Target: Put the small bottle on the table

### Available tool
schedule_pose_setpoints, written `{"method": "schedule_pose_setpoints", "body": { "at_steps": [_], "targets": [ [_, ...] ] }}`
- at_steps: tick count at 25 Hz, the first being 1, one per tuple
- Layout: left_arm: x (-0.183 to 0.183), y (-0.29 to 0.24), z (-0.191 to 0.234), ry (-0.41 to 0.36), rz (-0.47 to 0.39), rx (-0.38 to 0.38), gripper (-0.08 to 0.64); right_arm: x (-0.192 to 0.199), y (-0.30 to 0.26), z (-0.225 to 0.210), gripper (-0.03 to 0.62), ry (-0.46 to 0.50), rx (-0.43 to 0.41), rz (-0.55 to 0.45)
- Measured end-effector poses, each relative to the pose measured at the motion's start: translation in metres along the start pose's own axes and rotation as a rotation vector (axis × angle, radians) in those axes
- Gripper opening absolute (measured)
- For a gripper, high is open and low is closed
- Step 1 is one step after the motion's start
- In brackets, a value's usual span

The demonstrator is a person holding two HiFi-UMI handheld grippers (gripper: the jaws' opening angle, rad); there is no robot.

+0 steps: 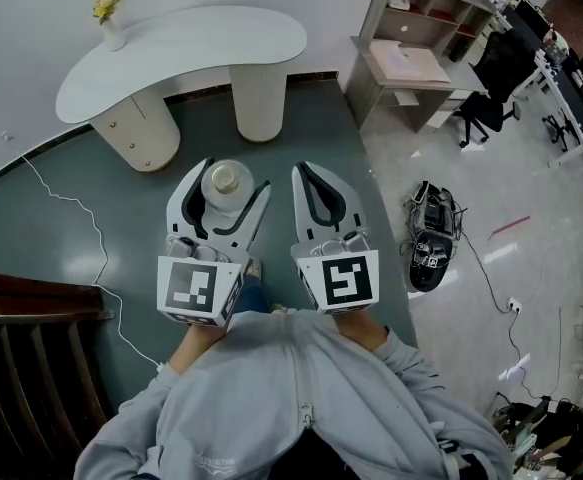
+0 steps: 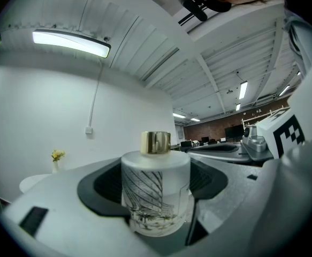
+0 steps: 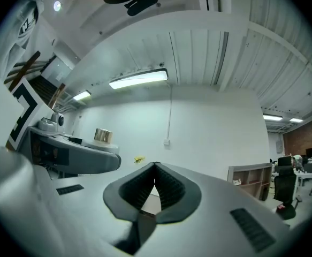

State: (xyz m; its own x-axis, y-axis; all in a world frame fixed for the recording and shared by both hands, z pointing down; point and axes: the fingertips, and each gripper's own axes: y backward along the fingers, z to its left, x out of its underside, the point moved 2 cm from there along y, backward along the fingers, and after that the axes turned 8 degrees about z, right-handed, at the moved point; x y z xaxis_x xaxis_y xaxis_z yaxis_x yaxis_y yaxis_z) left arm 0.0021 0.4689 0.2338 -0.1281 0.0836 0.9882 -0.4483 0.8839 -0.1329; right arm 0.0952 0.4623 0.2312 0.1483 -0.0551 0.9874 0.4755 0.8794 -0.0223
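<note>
left tool [image 1: 229, 178] clamped on small bottle [image 2: 156, 191]: frosted cylinder, shiny gold cap. right tool [image 3: 156, 167] pinched together, inner faces ribbed and black.

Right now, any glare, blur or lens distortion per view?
Head view: wide-angle bending at the edges, soft sheen on the floor. Left gripper view: heavy fisheye, dark corners, ceiling light blown out, small bottle sharp. Right gripper view: same fisheye, light strip bright.

My head camera looks steeply down; both gripper cameras face the white wall [image 2: 48, 116]; all share the yellow flowers [image 1: 106, 6].
</note>
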Motion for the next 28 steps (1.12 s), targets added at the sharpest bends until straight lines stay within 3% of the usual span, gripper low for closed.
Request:
{"method": "schedule_pose_setpoints", "body": {
  "at_steps": [8,28],
  "targets": [
    [0.002,-0.041,0.029,0.013,0.01,0.006,0.334,0.004,-0.047,-0.019,0.026,-0.009,0.02,0.008],
    [-0.012,-0.194,0.141,-0.001,-0.012,0.114,0.334,0.006,-0.223,-0.077,0.026,-0.013,0.106,0.011]
  ]
}}
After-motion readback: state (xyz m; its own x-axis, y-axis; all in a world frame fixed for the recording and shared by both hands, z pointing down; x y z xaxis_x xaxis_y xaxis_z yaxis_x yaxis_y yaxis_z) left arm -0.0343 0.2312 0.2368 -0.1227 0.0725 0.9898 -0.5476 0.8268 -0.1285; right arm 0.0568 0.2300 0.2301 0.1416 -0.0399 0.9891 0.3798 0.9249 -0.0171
